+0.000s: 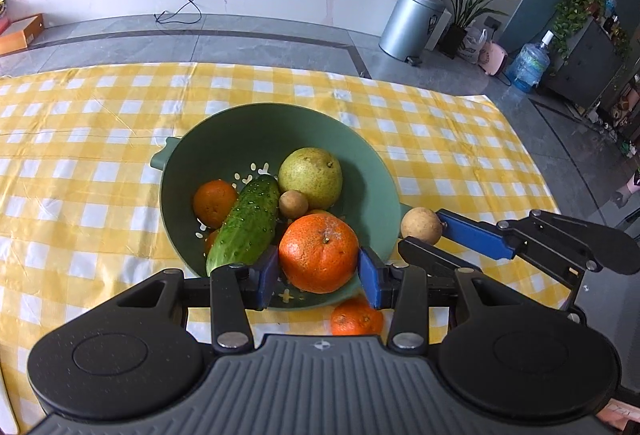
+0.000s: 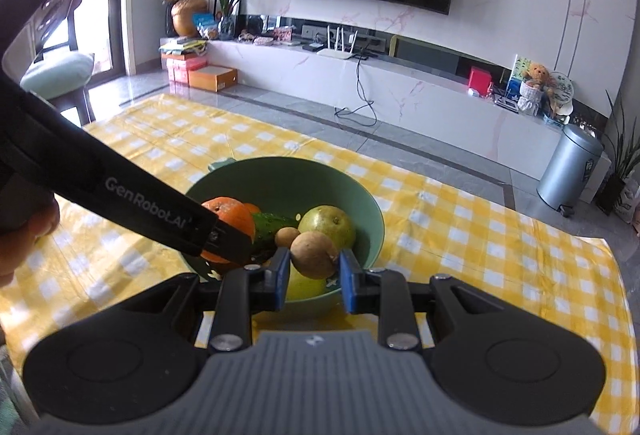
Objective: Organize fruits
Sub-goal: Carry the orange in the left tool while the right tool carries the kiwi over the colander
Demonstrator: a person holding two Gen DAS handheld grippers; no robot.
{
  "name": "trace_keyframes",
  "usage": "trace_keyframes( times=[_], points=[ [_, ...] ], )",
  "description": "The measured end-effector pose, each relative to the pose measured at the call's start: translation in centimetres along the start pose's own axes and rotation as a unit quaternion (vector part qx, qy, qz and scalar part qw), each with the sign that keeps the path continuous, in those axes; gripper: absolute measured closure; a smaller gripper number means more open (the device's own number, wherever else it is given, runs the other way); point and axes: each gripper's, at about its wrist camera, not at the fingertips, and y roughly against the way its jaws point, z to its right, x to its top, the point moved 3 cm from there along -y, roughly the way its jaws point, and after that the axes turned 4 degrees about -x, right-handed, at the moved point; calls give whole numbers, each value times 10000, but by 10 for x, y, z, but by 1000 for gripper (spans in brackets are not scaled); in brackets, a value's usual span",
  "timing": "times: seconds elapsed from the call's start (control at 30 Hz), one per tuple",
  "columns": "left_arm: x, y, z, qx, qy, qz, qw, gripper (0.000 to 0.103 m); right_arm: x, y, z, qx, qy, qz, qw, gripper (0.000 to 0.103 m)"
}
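Between the left gripper's [image 1: 318,267] blue pads, over the green bowl's [image 1: 372,171] near rim, sits a large orange [image 1: 318,253], round, firm and waxy, best pinched across its middle, while the right gripper [image 2: 313,275] clamps a small brown fruit [image 2: 313,254].

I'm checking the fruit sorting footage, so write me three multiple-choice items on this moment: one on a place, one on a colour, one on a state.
1. Where does the cucumber lie?
A. In the bowl
B. On the cloth
C. On the floor

2. What colour is the tablecloth?
A. Red and white
B. Yellow and white
C. Plain blue

3. What does the right tool hold?
A. Nothing
B. The pear
C. A small brown fruit

Answers:
1 A, it leans against the green wall among the other fruit.
2 B, yellow and white checks cover the table.
3 C, the blue pads press on its two sides.
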Motion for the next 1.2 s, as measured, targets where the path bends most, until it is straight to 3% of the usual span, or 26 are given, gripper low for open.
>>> trace_keyframes(
  times=[0.47,0.67,0.93,1.2],
  points=[
    [-2,-22,-9,21,106,-491,9987,54,2,-49,-1,264,614,-484,9966,80],
    [-4,-26,-8,89,78,-593,9982,54,2,-56,2,183,684,-604,9957,80],
    [-6,-29,-11,14,109,-621,9980,40,-1,-62,-1,156,845,-655,9942,80],
    [-6,-24,-9,13,105,-542,9985,38,0,-61,0,109,837,-657,9943,80]
  ],
)
